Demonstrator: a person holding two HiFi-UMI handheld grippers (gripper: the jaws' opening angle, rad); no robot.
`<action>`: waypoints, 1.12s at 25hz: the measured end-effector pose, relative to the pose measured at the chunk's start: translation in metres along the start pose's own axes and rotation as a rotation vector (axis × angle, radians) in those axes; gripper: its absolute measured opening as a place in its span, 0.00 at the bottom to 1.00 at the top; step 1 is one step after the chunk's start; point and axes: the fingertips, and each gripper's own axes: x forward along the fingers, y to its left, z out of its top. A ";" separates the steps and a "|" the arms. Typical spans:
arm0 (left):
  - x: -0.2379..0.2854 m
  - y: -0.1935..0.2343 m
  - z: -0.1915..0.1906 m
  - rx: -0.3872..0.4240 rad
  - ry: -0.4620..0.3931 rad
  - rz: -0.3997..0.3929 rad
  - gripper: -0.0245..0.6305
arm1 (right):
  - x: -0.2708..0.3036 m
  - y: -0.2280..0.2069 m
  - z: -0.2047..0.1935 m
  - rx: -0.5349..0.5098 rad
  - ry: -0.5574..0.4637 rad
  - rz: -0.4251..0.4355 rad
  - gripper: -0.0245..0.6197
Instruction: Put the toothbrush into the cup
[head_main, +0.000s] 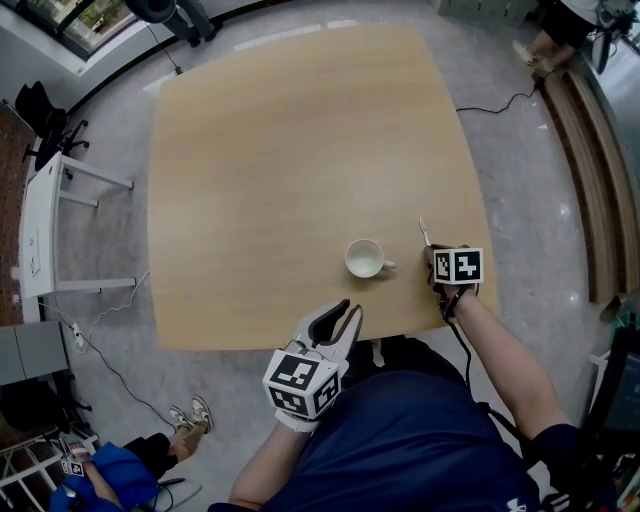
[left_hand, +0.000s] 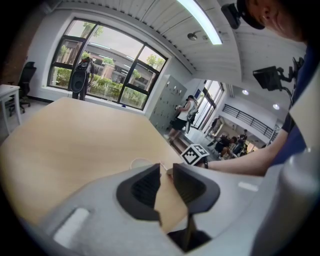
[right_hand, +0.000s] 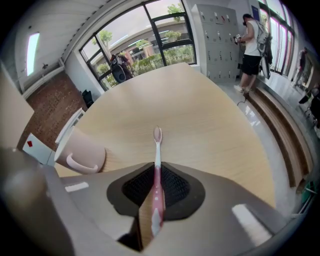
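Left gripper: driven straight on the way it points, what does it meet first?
Probably the table: the left gripper tilts down over its near edge, with bare wood between its open jaws. The cup stands just beyond in that line; depth is unclear, so it might come first.

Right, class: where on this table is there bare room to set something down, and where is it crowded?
Bare wood: the whole far half of the table and its left side, beyond and left of the cup. Crowded: the near edge, with the cup, the right gripper shut on the toothbrush beside it, and the open left gripper.
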 end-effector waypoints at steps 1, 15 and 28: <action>0.000 -0.001 0.000 0.002 0.001 -0.002 0.16 | -0.001 0.001 -0.001 0.017 -0.008 0.016 0.11; 0.008 -0.014 0.001 0.046 0.007 -0.044 0.16 | -0.043 0.031 0.025 0.117 -0.178 0.176 0.11; 0.021 -0.040 0.014 0.128 0.016 -0.151 0.24 | -0.180 0.177 0.087 0.033 -0.524 0.630 0.11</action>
